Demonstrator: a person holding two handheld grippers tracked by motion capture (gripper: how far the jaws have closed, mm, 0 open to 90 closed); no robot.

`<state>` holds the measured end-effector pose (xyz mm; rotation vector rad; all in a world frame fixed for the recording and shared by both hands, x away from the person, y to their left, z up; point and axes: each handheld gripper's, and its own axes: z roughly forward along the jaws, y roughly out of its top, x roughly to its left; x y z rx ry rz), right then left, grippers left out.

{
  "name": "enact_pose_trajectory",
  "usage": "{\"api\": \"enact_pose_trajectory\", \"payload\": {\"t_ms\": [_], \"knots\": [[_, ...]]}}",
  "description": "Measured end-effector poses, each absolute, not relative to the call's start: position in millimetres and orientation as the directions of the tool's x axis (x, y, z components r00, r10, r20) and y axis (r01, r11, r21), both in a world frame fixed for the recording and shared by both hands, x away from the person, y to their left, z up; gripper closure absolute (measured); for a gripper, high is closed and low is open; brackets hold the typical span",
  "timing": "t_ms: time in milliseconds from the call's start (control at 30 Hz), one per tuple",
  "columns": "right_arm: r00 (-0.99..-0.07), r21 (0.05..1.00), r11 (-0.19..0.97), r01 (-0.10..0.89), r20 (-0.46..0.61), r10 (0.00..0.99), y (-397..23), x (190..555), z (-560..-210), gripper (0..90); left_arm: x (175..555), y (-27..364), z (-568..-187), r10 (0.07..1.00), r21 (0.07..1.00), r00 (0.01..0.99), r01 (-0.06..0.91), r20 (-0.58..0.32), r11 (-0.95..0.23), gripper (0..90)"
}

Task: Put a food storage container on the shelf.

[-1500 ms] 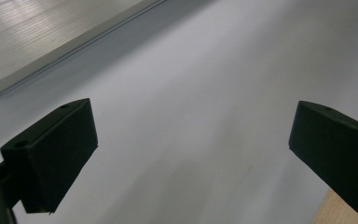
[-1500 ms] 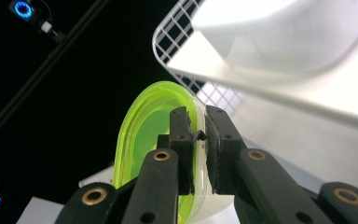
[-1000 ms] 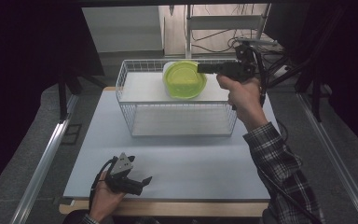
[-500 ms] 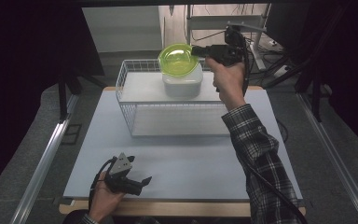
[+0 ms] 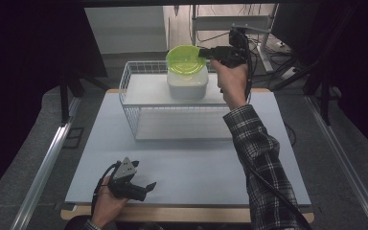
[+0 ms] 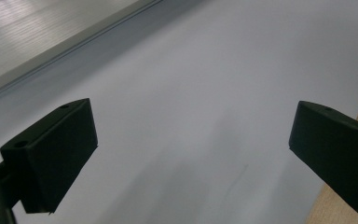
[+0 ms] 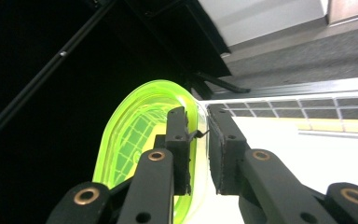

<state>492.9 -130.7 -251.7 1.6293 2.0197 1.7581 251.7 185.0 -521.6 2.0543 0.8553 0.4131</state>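
**Green lid held above white container in wire basket**

High view — the right gripper (image 5: 205, 52), held up in the person's right hand (image 5: 231, 80) with a plaid sleeve (image 5: 258, 158) behind it, pinches the rim of a translucent green lid (image 5: 186, 59). The lid sits tilted just above a white container (image 5: 187, 84), which stands inside a white wire basket (image 5: 139, 120) at the far side of the pale table (image 5: 196, 167). Whether lid and container touch cannot be told. Near the table's front edge, the left gripper (image 5: 143, 188) rests low in the left hand (image 5: 106, 201), jaws spread, well apart from the basket.

Left gripper view — the two black jaws stand wide apart with nothing between them, over the bare table surface (image 6: 191, 93). A wooden edge (image 6: 349, 186) shows at lower right, a metal rail (image 6: 51, 42) at upper left.

Right gripper view — the jaws are pressed onto the lid's (image 7: 140, 140) rim, one pad inside, one outside. The basket's wire grid (image 7: 307, 112) runs off to the right; background dark.
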Motion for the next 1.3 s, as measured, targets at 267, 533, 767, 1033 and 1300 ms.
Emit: {"api": "enact_pose_trajectory", "payload": {"t_ms": [267,533,767,1033,1300], "knots": [[-0.453,0.746,-0.156,0.647,0.541,0.708,-128.4,492.9,-253.1,74.1,251.6,184.5,-521.9,0.701,0.81,0.713,0.421,-0.017,-0.409,0.6],[-0.454,0.757,-0.156,0.635,0.528,0.718,-131.8,494.0,-254.6,58.8,251.6,183.8,-522.1,0.698,0.807,0.716,0.42,-0.015,-0.414,0.6],[-0.511,0.792,-0.111,0.6,0.486,0.709,-142.0,485.7,-252.5,37.2,251.6,183.1,-522.3,0.698,0.805,0.716,0.421,-0.012,-0.418,0.6],[-0.591,0.83,-0.019,0.558,0.413,0.693,-160.9,475.1,-260.7,23.7,251.9,183.1,-522.5,0.699,0.804,0.715,0.421,-0.01,-0.419,0.6],[-0.632,0.853,0.052,0.519,0.343,0.695,-169.2,456.3,-269.4,19.8,252.3,182.7,-523.0,0.7,0.804,0.714,0.423,-0.011,-0.419,0.6]]}}
